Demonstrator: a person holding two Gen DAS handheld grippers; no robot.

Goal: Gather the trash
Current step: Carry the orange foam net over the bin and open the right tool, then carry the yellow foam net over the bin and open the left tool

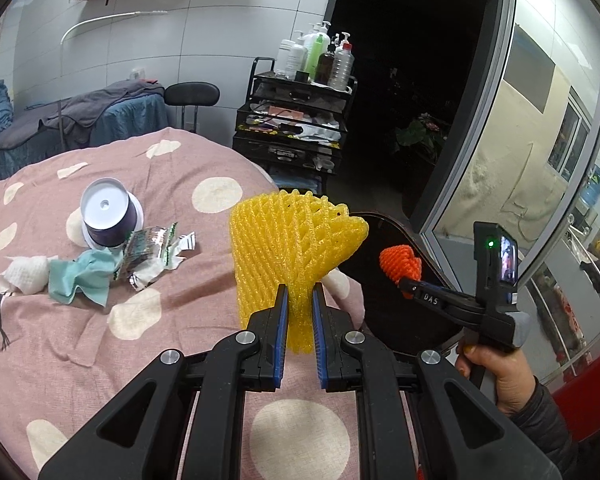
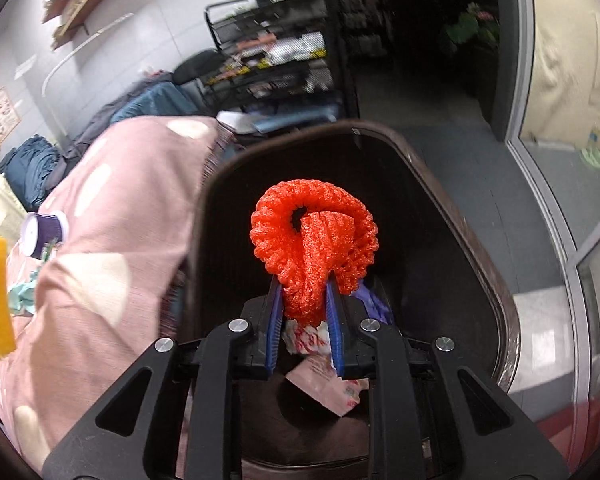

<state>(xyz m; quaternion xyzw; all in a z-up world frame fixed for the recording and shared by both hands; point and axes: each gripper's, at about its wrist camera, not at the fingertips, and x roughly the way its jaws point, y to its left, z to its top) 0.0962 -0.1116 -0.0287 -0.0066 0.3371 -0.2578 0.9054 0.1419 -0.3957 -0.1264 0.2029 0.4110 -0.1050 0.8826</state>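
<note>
Midway: right hand-held gripper [image 2: 303, 300] grasping orange foam net [image 2: 314, 240] over bin [image 2: 480, 240]; left hand-held gripper [image 1: 300, 304] clenched on yellow foam net [image 1: 292, 240]; wrappers [image 1: 152, 252], cup [image 1: 108, 216] left on bed [image 1: 172, 320].

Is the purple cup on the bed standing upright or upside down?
Upside down. The purple cup shows its white base on top, and its wider rim rests on the pink bedspread.

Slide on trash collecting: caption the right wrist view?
Right gripper holds orange foam net over the dark bin, wrappers already inside.
</note>
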